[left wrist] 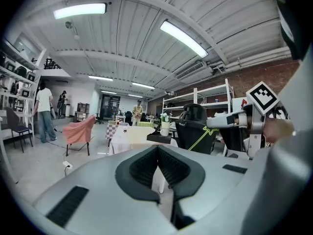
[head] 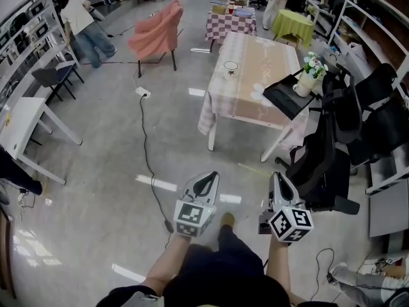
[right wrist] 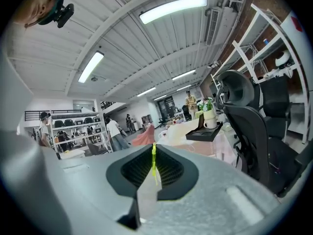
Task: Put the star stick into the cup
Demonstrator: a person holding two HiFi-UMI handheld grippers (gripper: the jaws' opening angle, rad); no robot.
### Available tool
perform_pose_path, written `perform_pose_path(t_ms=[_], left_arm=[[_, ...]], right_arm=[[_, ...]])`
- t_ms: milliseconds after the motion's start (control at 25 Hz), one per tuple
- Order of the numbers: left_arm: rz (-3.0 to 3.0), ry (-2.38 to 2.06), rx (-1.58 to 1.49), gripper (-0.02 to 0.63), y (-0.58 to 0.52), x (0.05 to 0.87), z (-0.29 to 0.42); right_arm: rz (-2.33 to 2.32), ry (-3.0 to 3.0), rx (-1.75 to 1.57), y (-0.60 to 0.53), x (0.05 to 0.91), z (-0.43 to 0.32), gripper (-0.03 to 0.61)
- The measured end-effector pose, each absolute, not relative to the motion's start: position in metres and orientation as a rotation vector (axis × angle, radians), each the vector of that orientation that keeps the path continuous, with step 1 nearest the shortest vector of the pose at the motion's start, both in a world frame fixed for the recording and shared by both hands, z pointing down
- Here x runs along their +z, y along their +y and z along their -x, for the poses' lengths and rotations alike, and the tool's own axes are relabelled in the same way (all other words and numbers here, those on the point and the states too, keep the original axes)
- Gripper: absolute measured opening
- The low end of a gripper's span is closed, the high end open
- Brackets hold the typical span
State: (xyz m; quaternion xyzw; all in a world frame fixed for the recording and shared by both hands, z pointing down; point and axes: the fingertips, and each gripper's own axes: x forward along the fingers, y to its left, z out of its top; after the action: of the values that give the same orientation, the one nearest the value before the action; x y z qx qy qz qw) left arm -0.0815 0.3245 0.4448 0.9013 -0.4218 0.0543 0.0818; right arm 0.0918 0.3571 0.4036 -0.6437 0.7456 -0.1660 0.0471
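Note:
The cup (head: pixel 231 66) stands near the far left edge of a long table (head: pixel 255 88) with a pale cloth, well ahead of me. A small dark star shape (head: pixel 231 73) lies on the cloth just in front of it. I cannot make out a stick on it. Both grippers hang low over the floor, far short of the table. My left gripper (head: pixel 206 179) has its jaws together with nothing between them. The jaws of my right gripper (head: pixel 278 179) are also shut. A thin yellow-green strip (right wrist: pixel 153 161) shows along their seam. I cannot tell whether it is a held thing.
Black office chairs (head: pixel 332 152) crowd the table's right side. A black tray (head: pixel 284 94) with a white flower pot (head: pixel 305 82) overhangs that edge. A cable and power strip (head: pixel 142 93) lie on the floor to the left. Further left are a pink-draped chair (head: pixel 156 34) and a white desk (head: pixel 19 120).

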Motion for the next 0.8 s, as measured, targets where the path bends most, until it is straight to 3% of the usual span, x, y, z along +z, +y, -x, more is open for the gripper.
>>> perform_pose_path(t_ms=[800], left_arm=[[-2.648, -1.300, 0.216, 0.011, 0.218, 0.460, 0.016]], right_arm=[[1.903, 2.316, -0.575, 0.242, 0.421, -0.154, 0.018]])
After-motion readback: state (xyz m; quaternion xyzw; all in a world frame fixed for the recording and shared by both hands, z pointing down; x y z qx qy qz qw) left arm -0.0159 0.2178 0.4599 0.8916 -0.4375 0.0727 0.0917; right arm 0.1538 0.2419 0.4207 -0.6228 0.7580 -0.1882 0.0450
